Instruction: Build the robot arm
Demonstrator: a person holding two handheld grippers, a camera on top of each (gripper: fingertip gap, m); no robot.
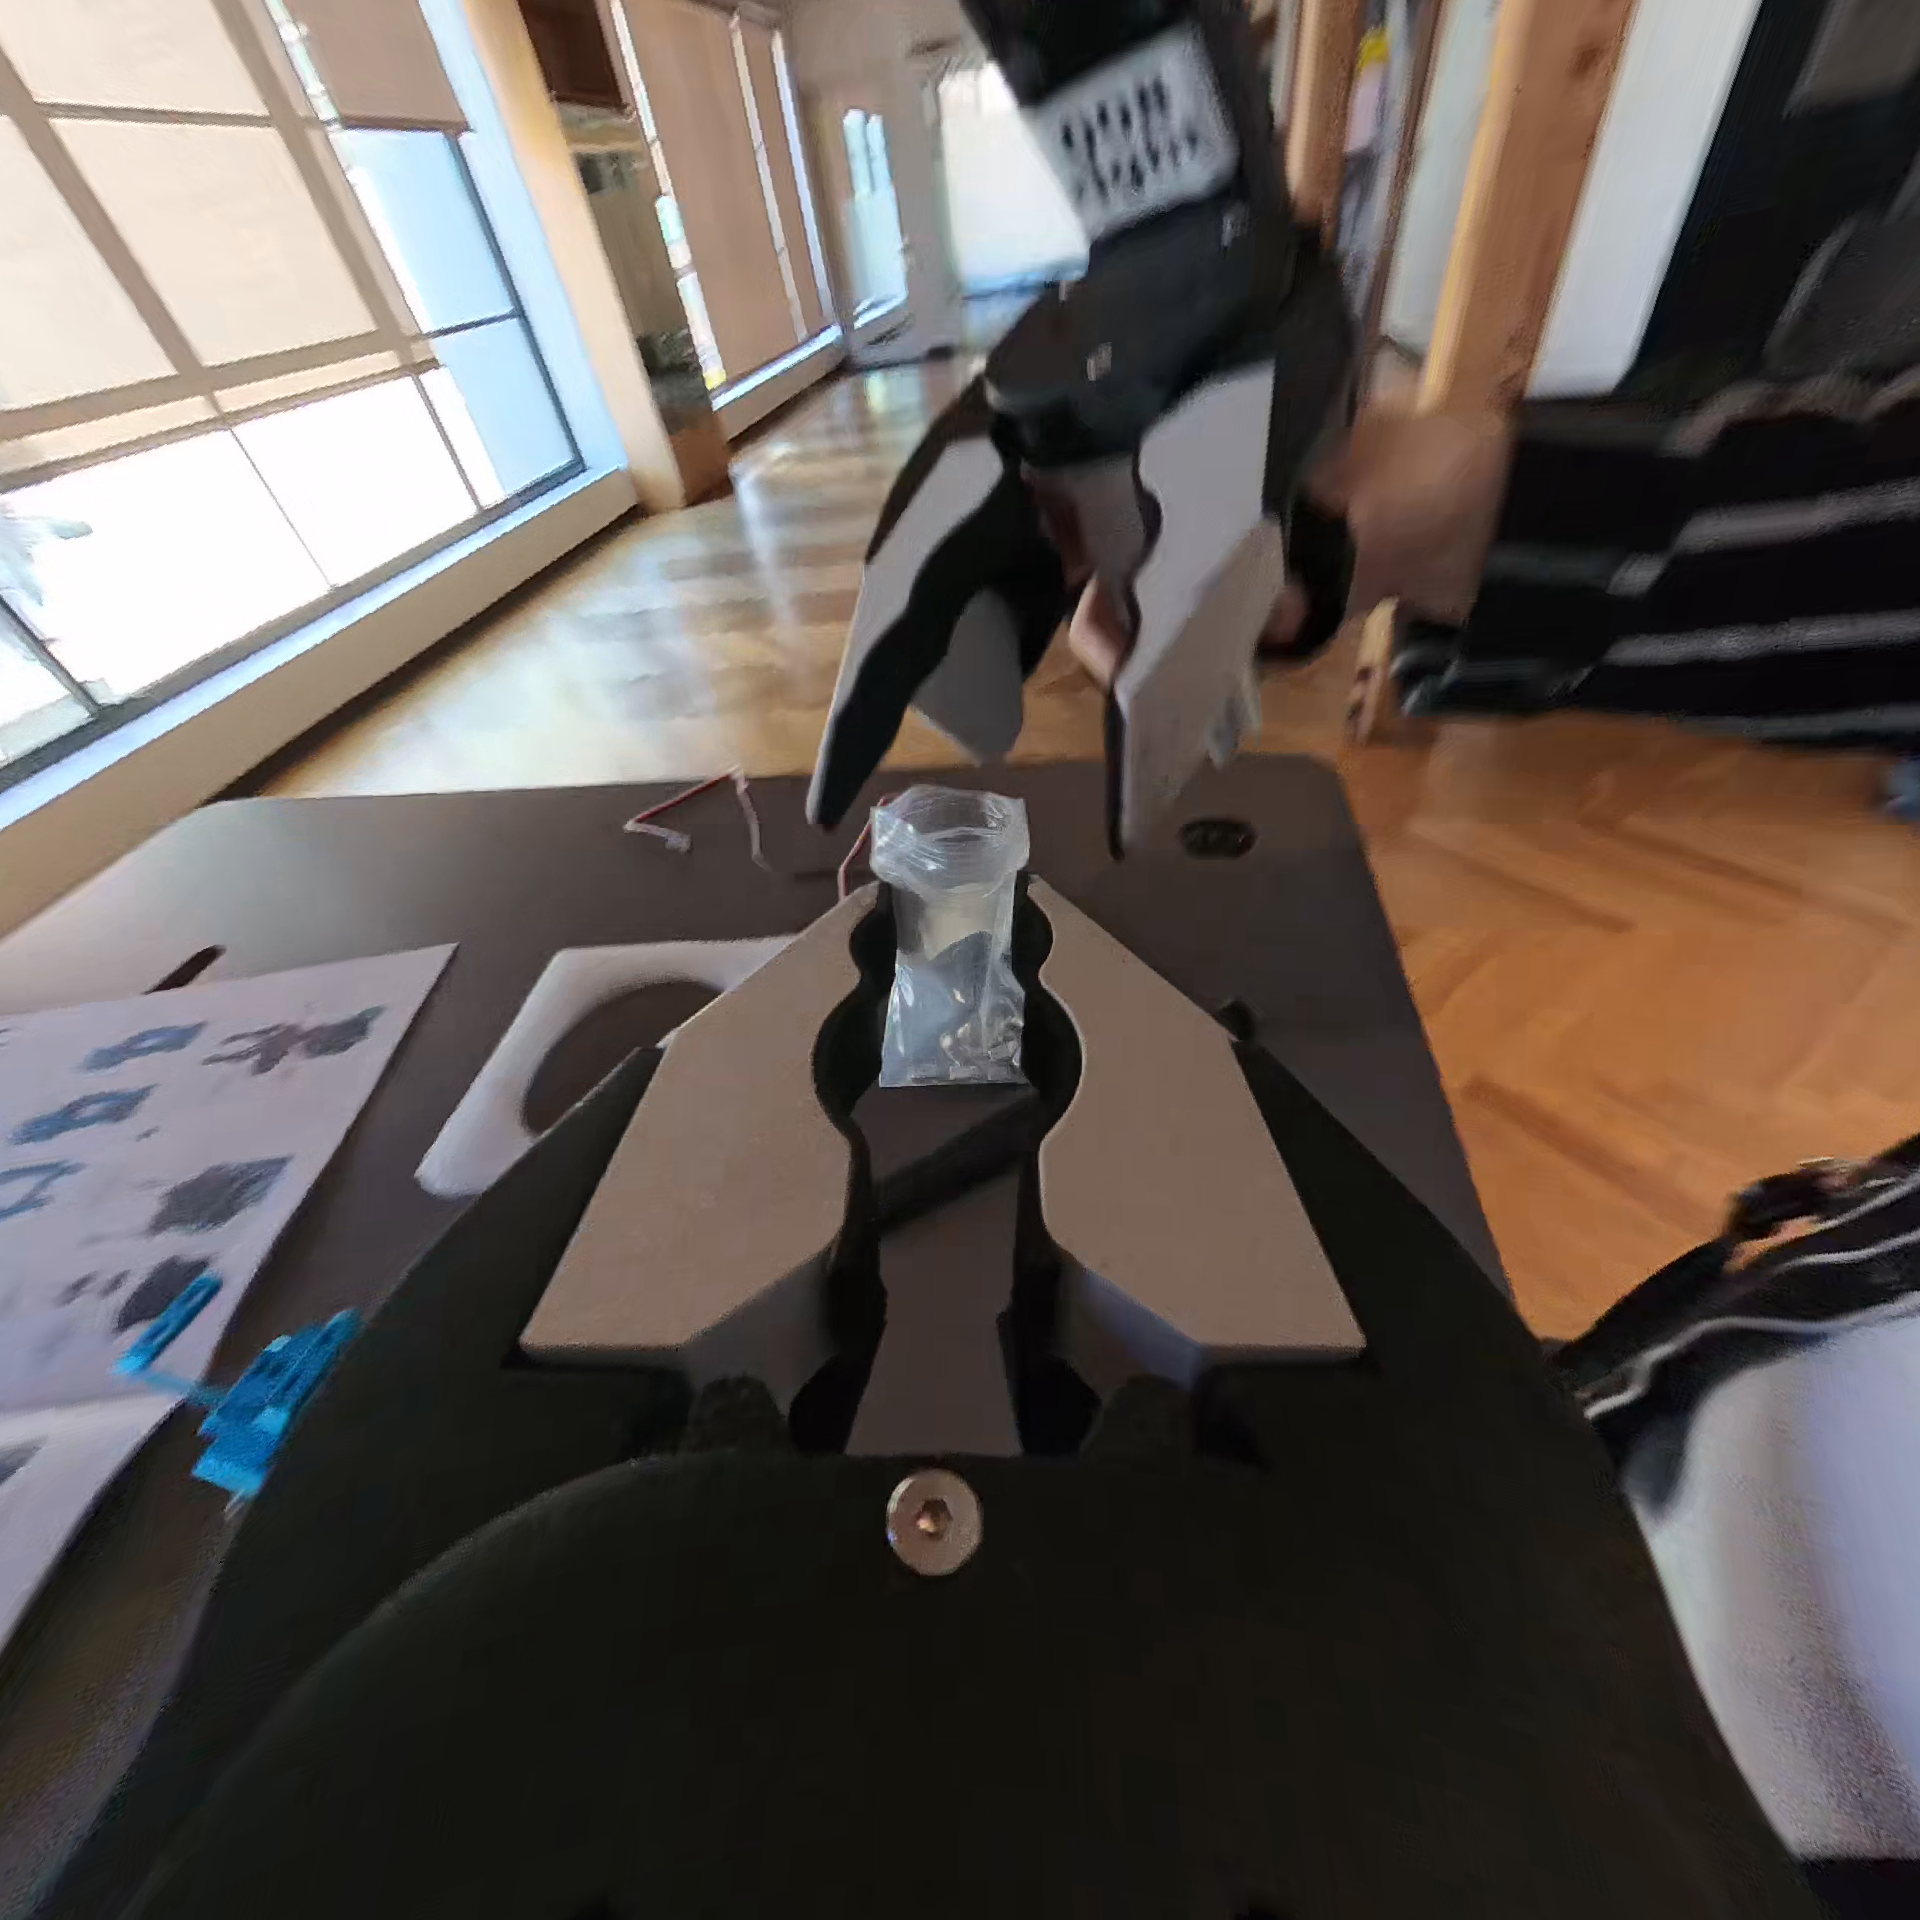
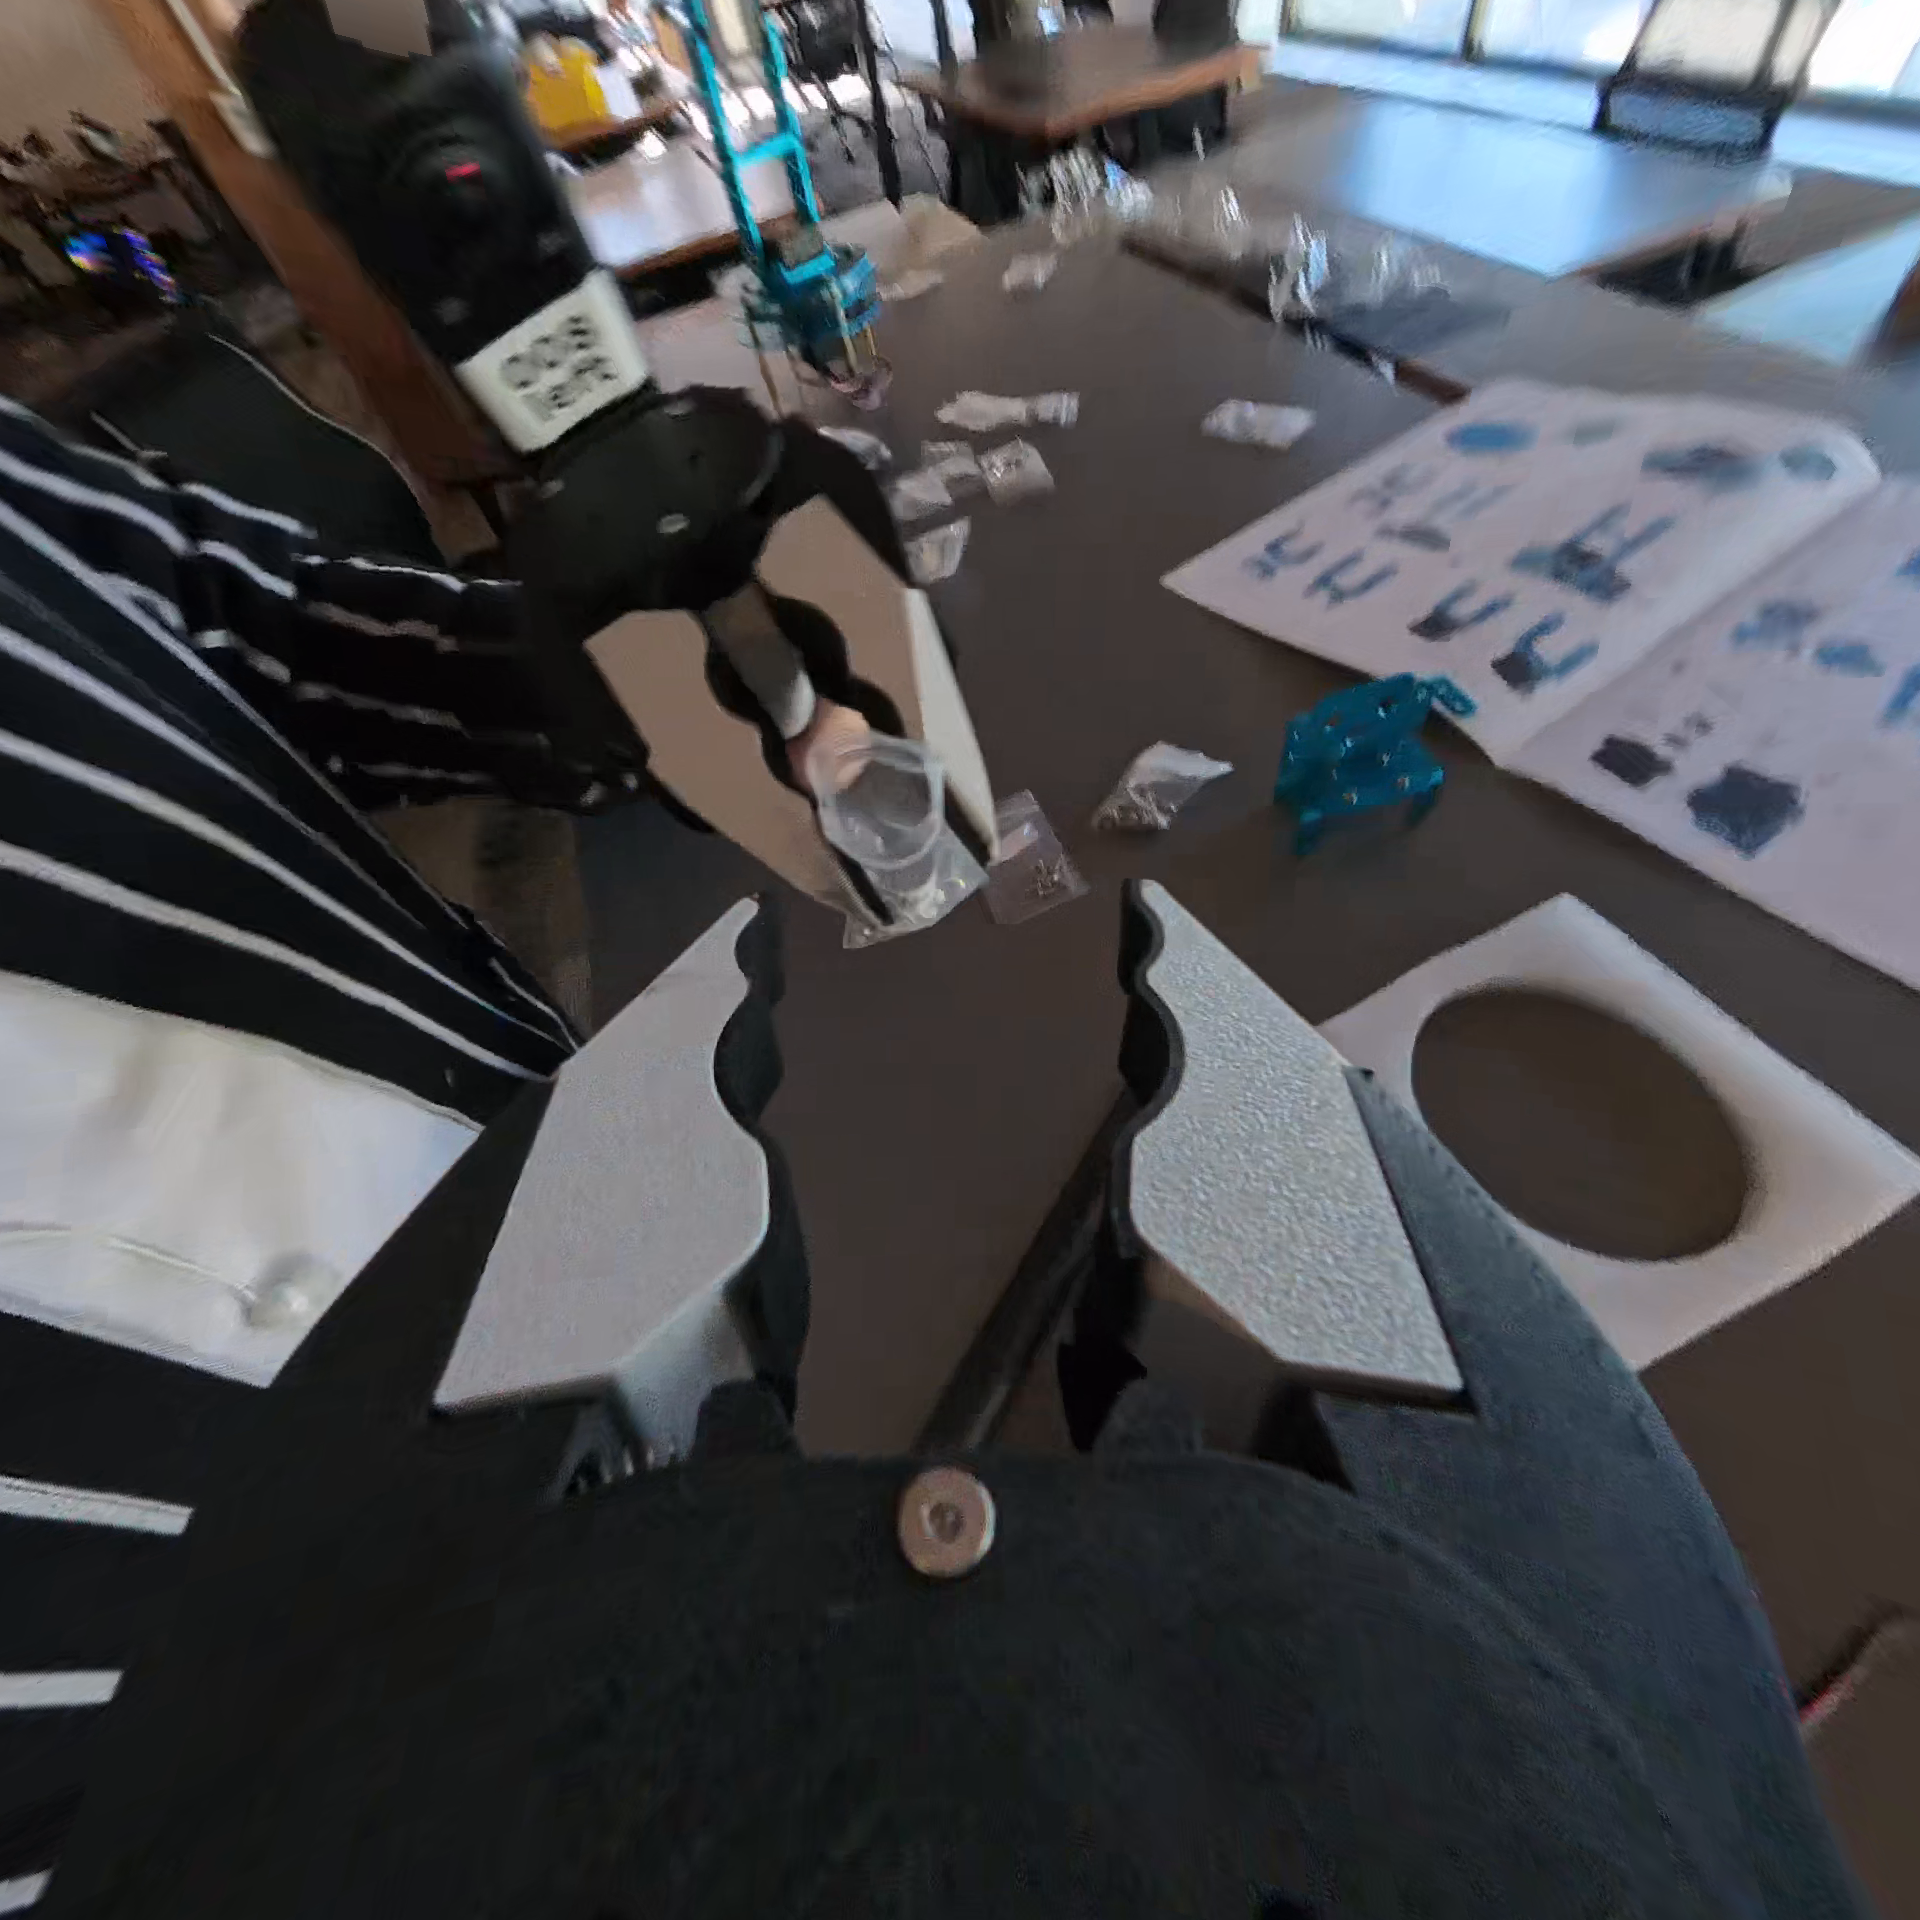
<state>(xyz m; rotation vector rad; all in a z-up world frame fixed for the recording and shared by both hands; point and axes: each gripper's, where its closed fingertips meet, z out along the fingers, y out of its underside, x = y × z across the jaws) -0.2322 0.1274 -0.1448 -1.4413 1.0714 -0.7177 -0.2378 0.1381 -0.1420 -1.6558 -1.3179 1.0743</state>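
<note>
The small clear plastic bag [image 1: 951,966] sits pinched between the left gripper [image 1: 951,914]'s two fingertips, held upright with its mouth propped open into a ring just beyond the tips and a little heap of dark and silvery hardware sunk to the bottom, back between the fingers. That grip looks chosen to keep the opening facing up and out, so the contents stay settled low and the mouth stays reachable. Right over that mouth hovers the right gripper [image 1: 966,831], fingers spread wide and holding nothing, one tip to each side of the bag's rim but apart from it, not touching as far as I can tell. From the right wrist view the same bag [image 2: 894,831] shows ahead of the spread fingers, in the left gripper [image 2: 914,873], which angles down toward the dark table [image 2: 935,1039]. Past the left fingertips another flat clear packet [image 2: 1034,857] lies on the table, and off to the right of the right-hand finger a fuller packet [image 2: 1158,784] and a blue metal bracket [image 2: 1356,758] rest nearby. Right beside the right-hand finger lies a white foam block [image 2: 1860,1049] with a round hole cut through it, and farther out a white printed sheet [image 2: 1558,582] with blue and dark figures lies flat, spread where it can be read. More clear packets are scattered farther back, too blurred to sort out.
</note>
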